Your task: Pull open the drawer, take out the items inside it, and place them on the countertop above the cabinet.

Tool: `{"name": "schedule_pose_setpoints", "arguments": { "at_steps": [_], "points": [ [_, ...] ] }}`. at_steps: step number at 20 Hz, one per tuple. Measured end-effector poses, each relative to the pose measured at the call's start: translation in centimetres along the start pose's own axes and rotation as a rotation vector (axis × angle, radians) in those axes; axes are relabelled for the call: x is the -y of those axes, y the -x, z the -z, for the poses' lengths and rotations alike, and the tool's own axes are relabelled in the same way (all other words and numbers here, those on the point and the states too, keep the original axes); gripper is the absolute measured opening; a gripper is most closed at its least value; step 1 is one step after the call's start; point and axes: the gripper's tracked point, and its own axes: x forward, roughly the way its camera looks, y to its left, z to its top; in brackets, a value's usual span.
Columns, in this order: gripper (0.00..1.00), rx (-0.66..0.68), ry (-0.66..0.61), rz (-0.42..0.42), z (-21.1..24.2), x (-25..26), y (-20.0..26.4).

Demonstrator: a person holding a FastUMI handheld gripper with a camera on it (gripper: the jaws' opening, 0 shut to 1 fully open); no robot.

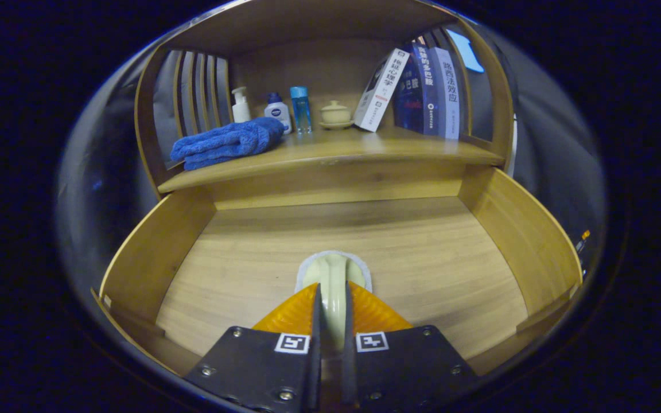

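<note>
The wooden drawer [152, 252] stands pulled open below the countertop [330, 155]. My gripper [331, 298] is inside the drawer, its two fingers pressed on the pale cream handle of a brush-like item [333, 272] with a white pad under its head. The item lies low over the drawer's wooden floor, its head just ahead of the fingertips. A folded blue towel [227, 143] rests on the countertop beyond.
On the countertop at the back stand a white pump bottle [241, 104], a white bottle with a blue cap [277, 112], a clear blue bottle [300, 109], a small lidded cream pot [335, 113] and several books [422, 92]. Drawer side walls [528, 241] rise on both sides.
</note>
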Motion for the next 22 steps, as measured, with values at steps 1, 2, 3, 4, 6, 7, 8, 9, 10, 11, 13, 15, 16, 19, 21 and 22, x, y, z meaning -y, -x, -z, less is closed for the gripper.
{"name": "schedule_pose_setpoints", "arguments": {
  "at_steps": [1, 2, 3, 4, 6, 7, 8, 9, 10, 11, 13, 15, 16, 19, 21, 22],
  "points": [
    [0.16, -0.010, -0.015, -0.007, -0.3, -0.2, 0.2],
    [0.16, -0.016, -0.019, -0.019, -0.5, -0.5, 0.3],
    [0.15, -0.024, -0.016, -0.038, -0.6, -1.0, 0.6],
    [0.15, -0.035, -0.014, -0.058, -0.6, -1.5, 0.6],
    [0.16, 0.025, -0.028, -0.072, -3.5, -2.0, 2.0],
    [0.15, 0.062, -0.028, -0.065, -5.3, -2.1, 2.4],
    [0.15, 0.087, -0.024, -0.070, -6.6, -2.5, 3.1],
    [0.15, 0.115, -0.017, -0.082, -8.1, -3.3, 3.9],
    [0.15, 0.141, -0.003, -0.089, -9.6, -3.8, 4.4],
    [0.15, 0.167, 0.010, -0.088, -11.3, -3.9, 4.7],
    [0.15, 0.226, 0.005, -0.087, -14.3, -4.5, 5.3],
    [0.15, 0.258, -0.009, -0.088, -16.7, -5.1, 4.5],
    [0.15, 0.258, -0.008, -0.074, -17.5, -5.0, 3.2],
    [0.15, 0.209, 0.017, -0.036, -17.7, -4.4, -1.6],
    [0.15, 0.234, -0.007, -0.034, -18.5, -4.0, -3.7],
    [0.15, 0.266, -0.027, -0.011, -19.7, -3.8, -5.3]
  ]
}}
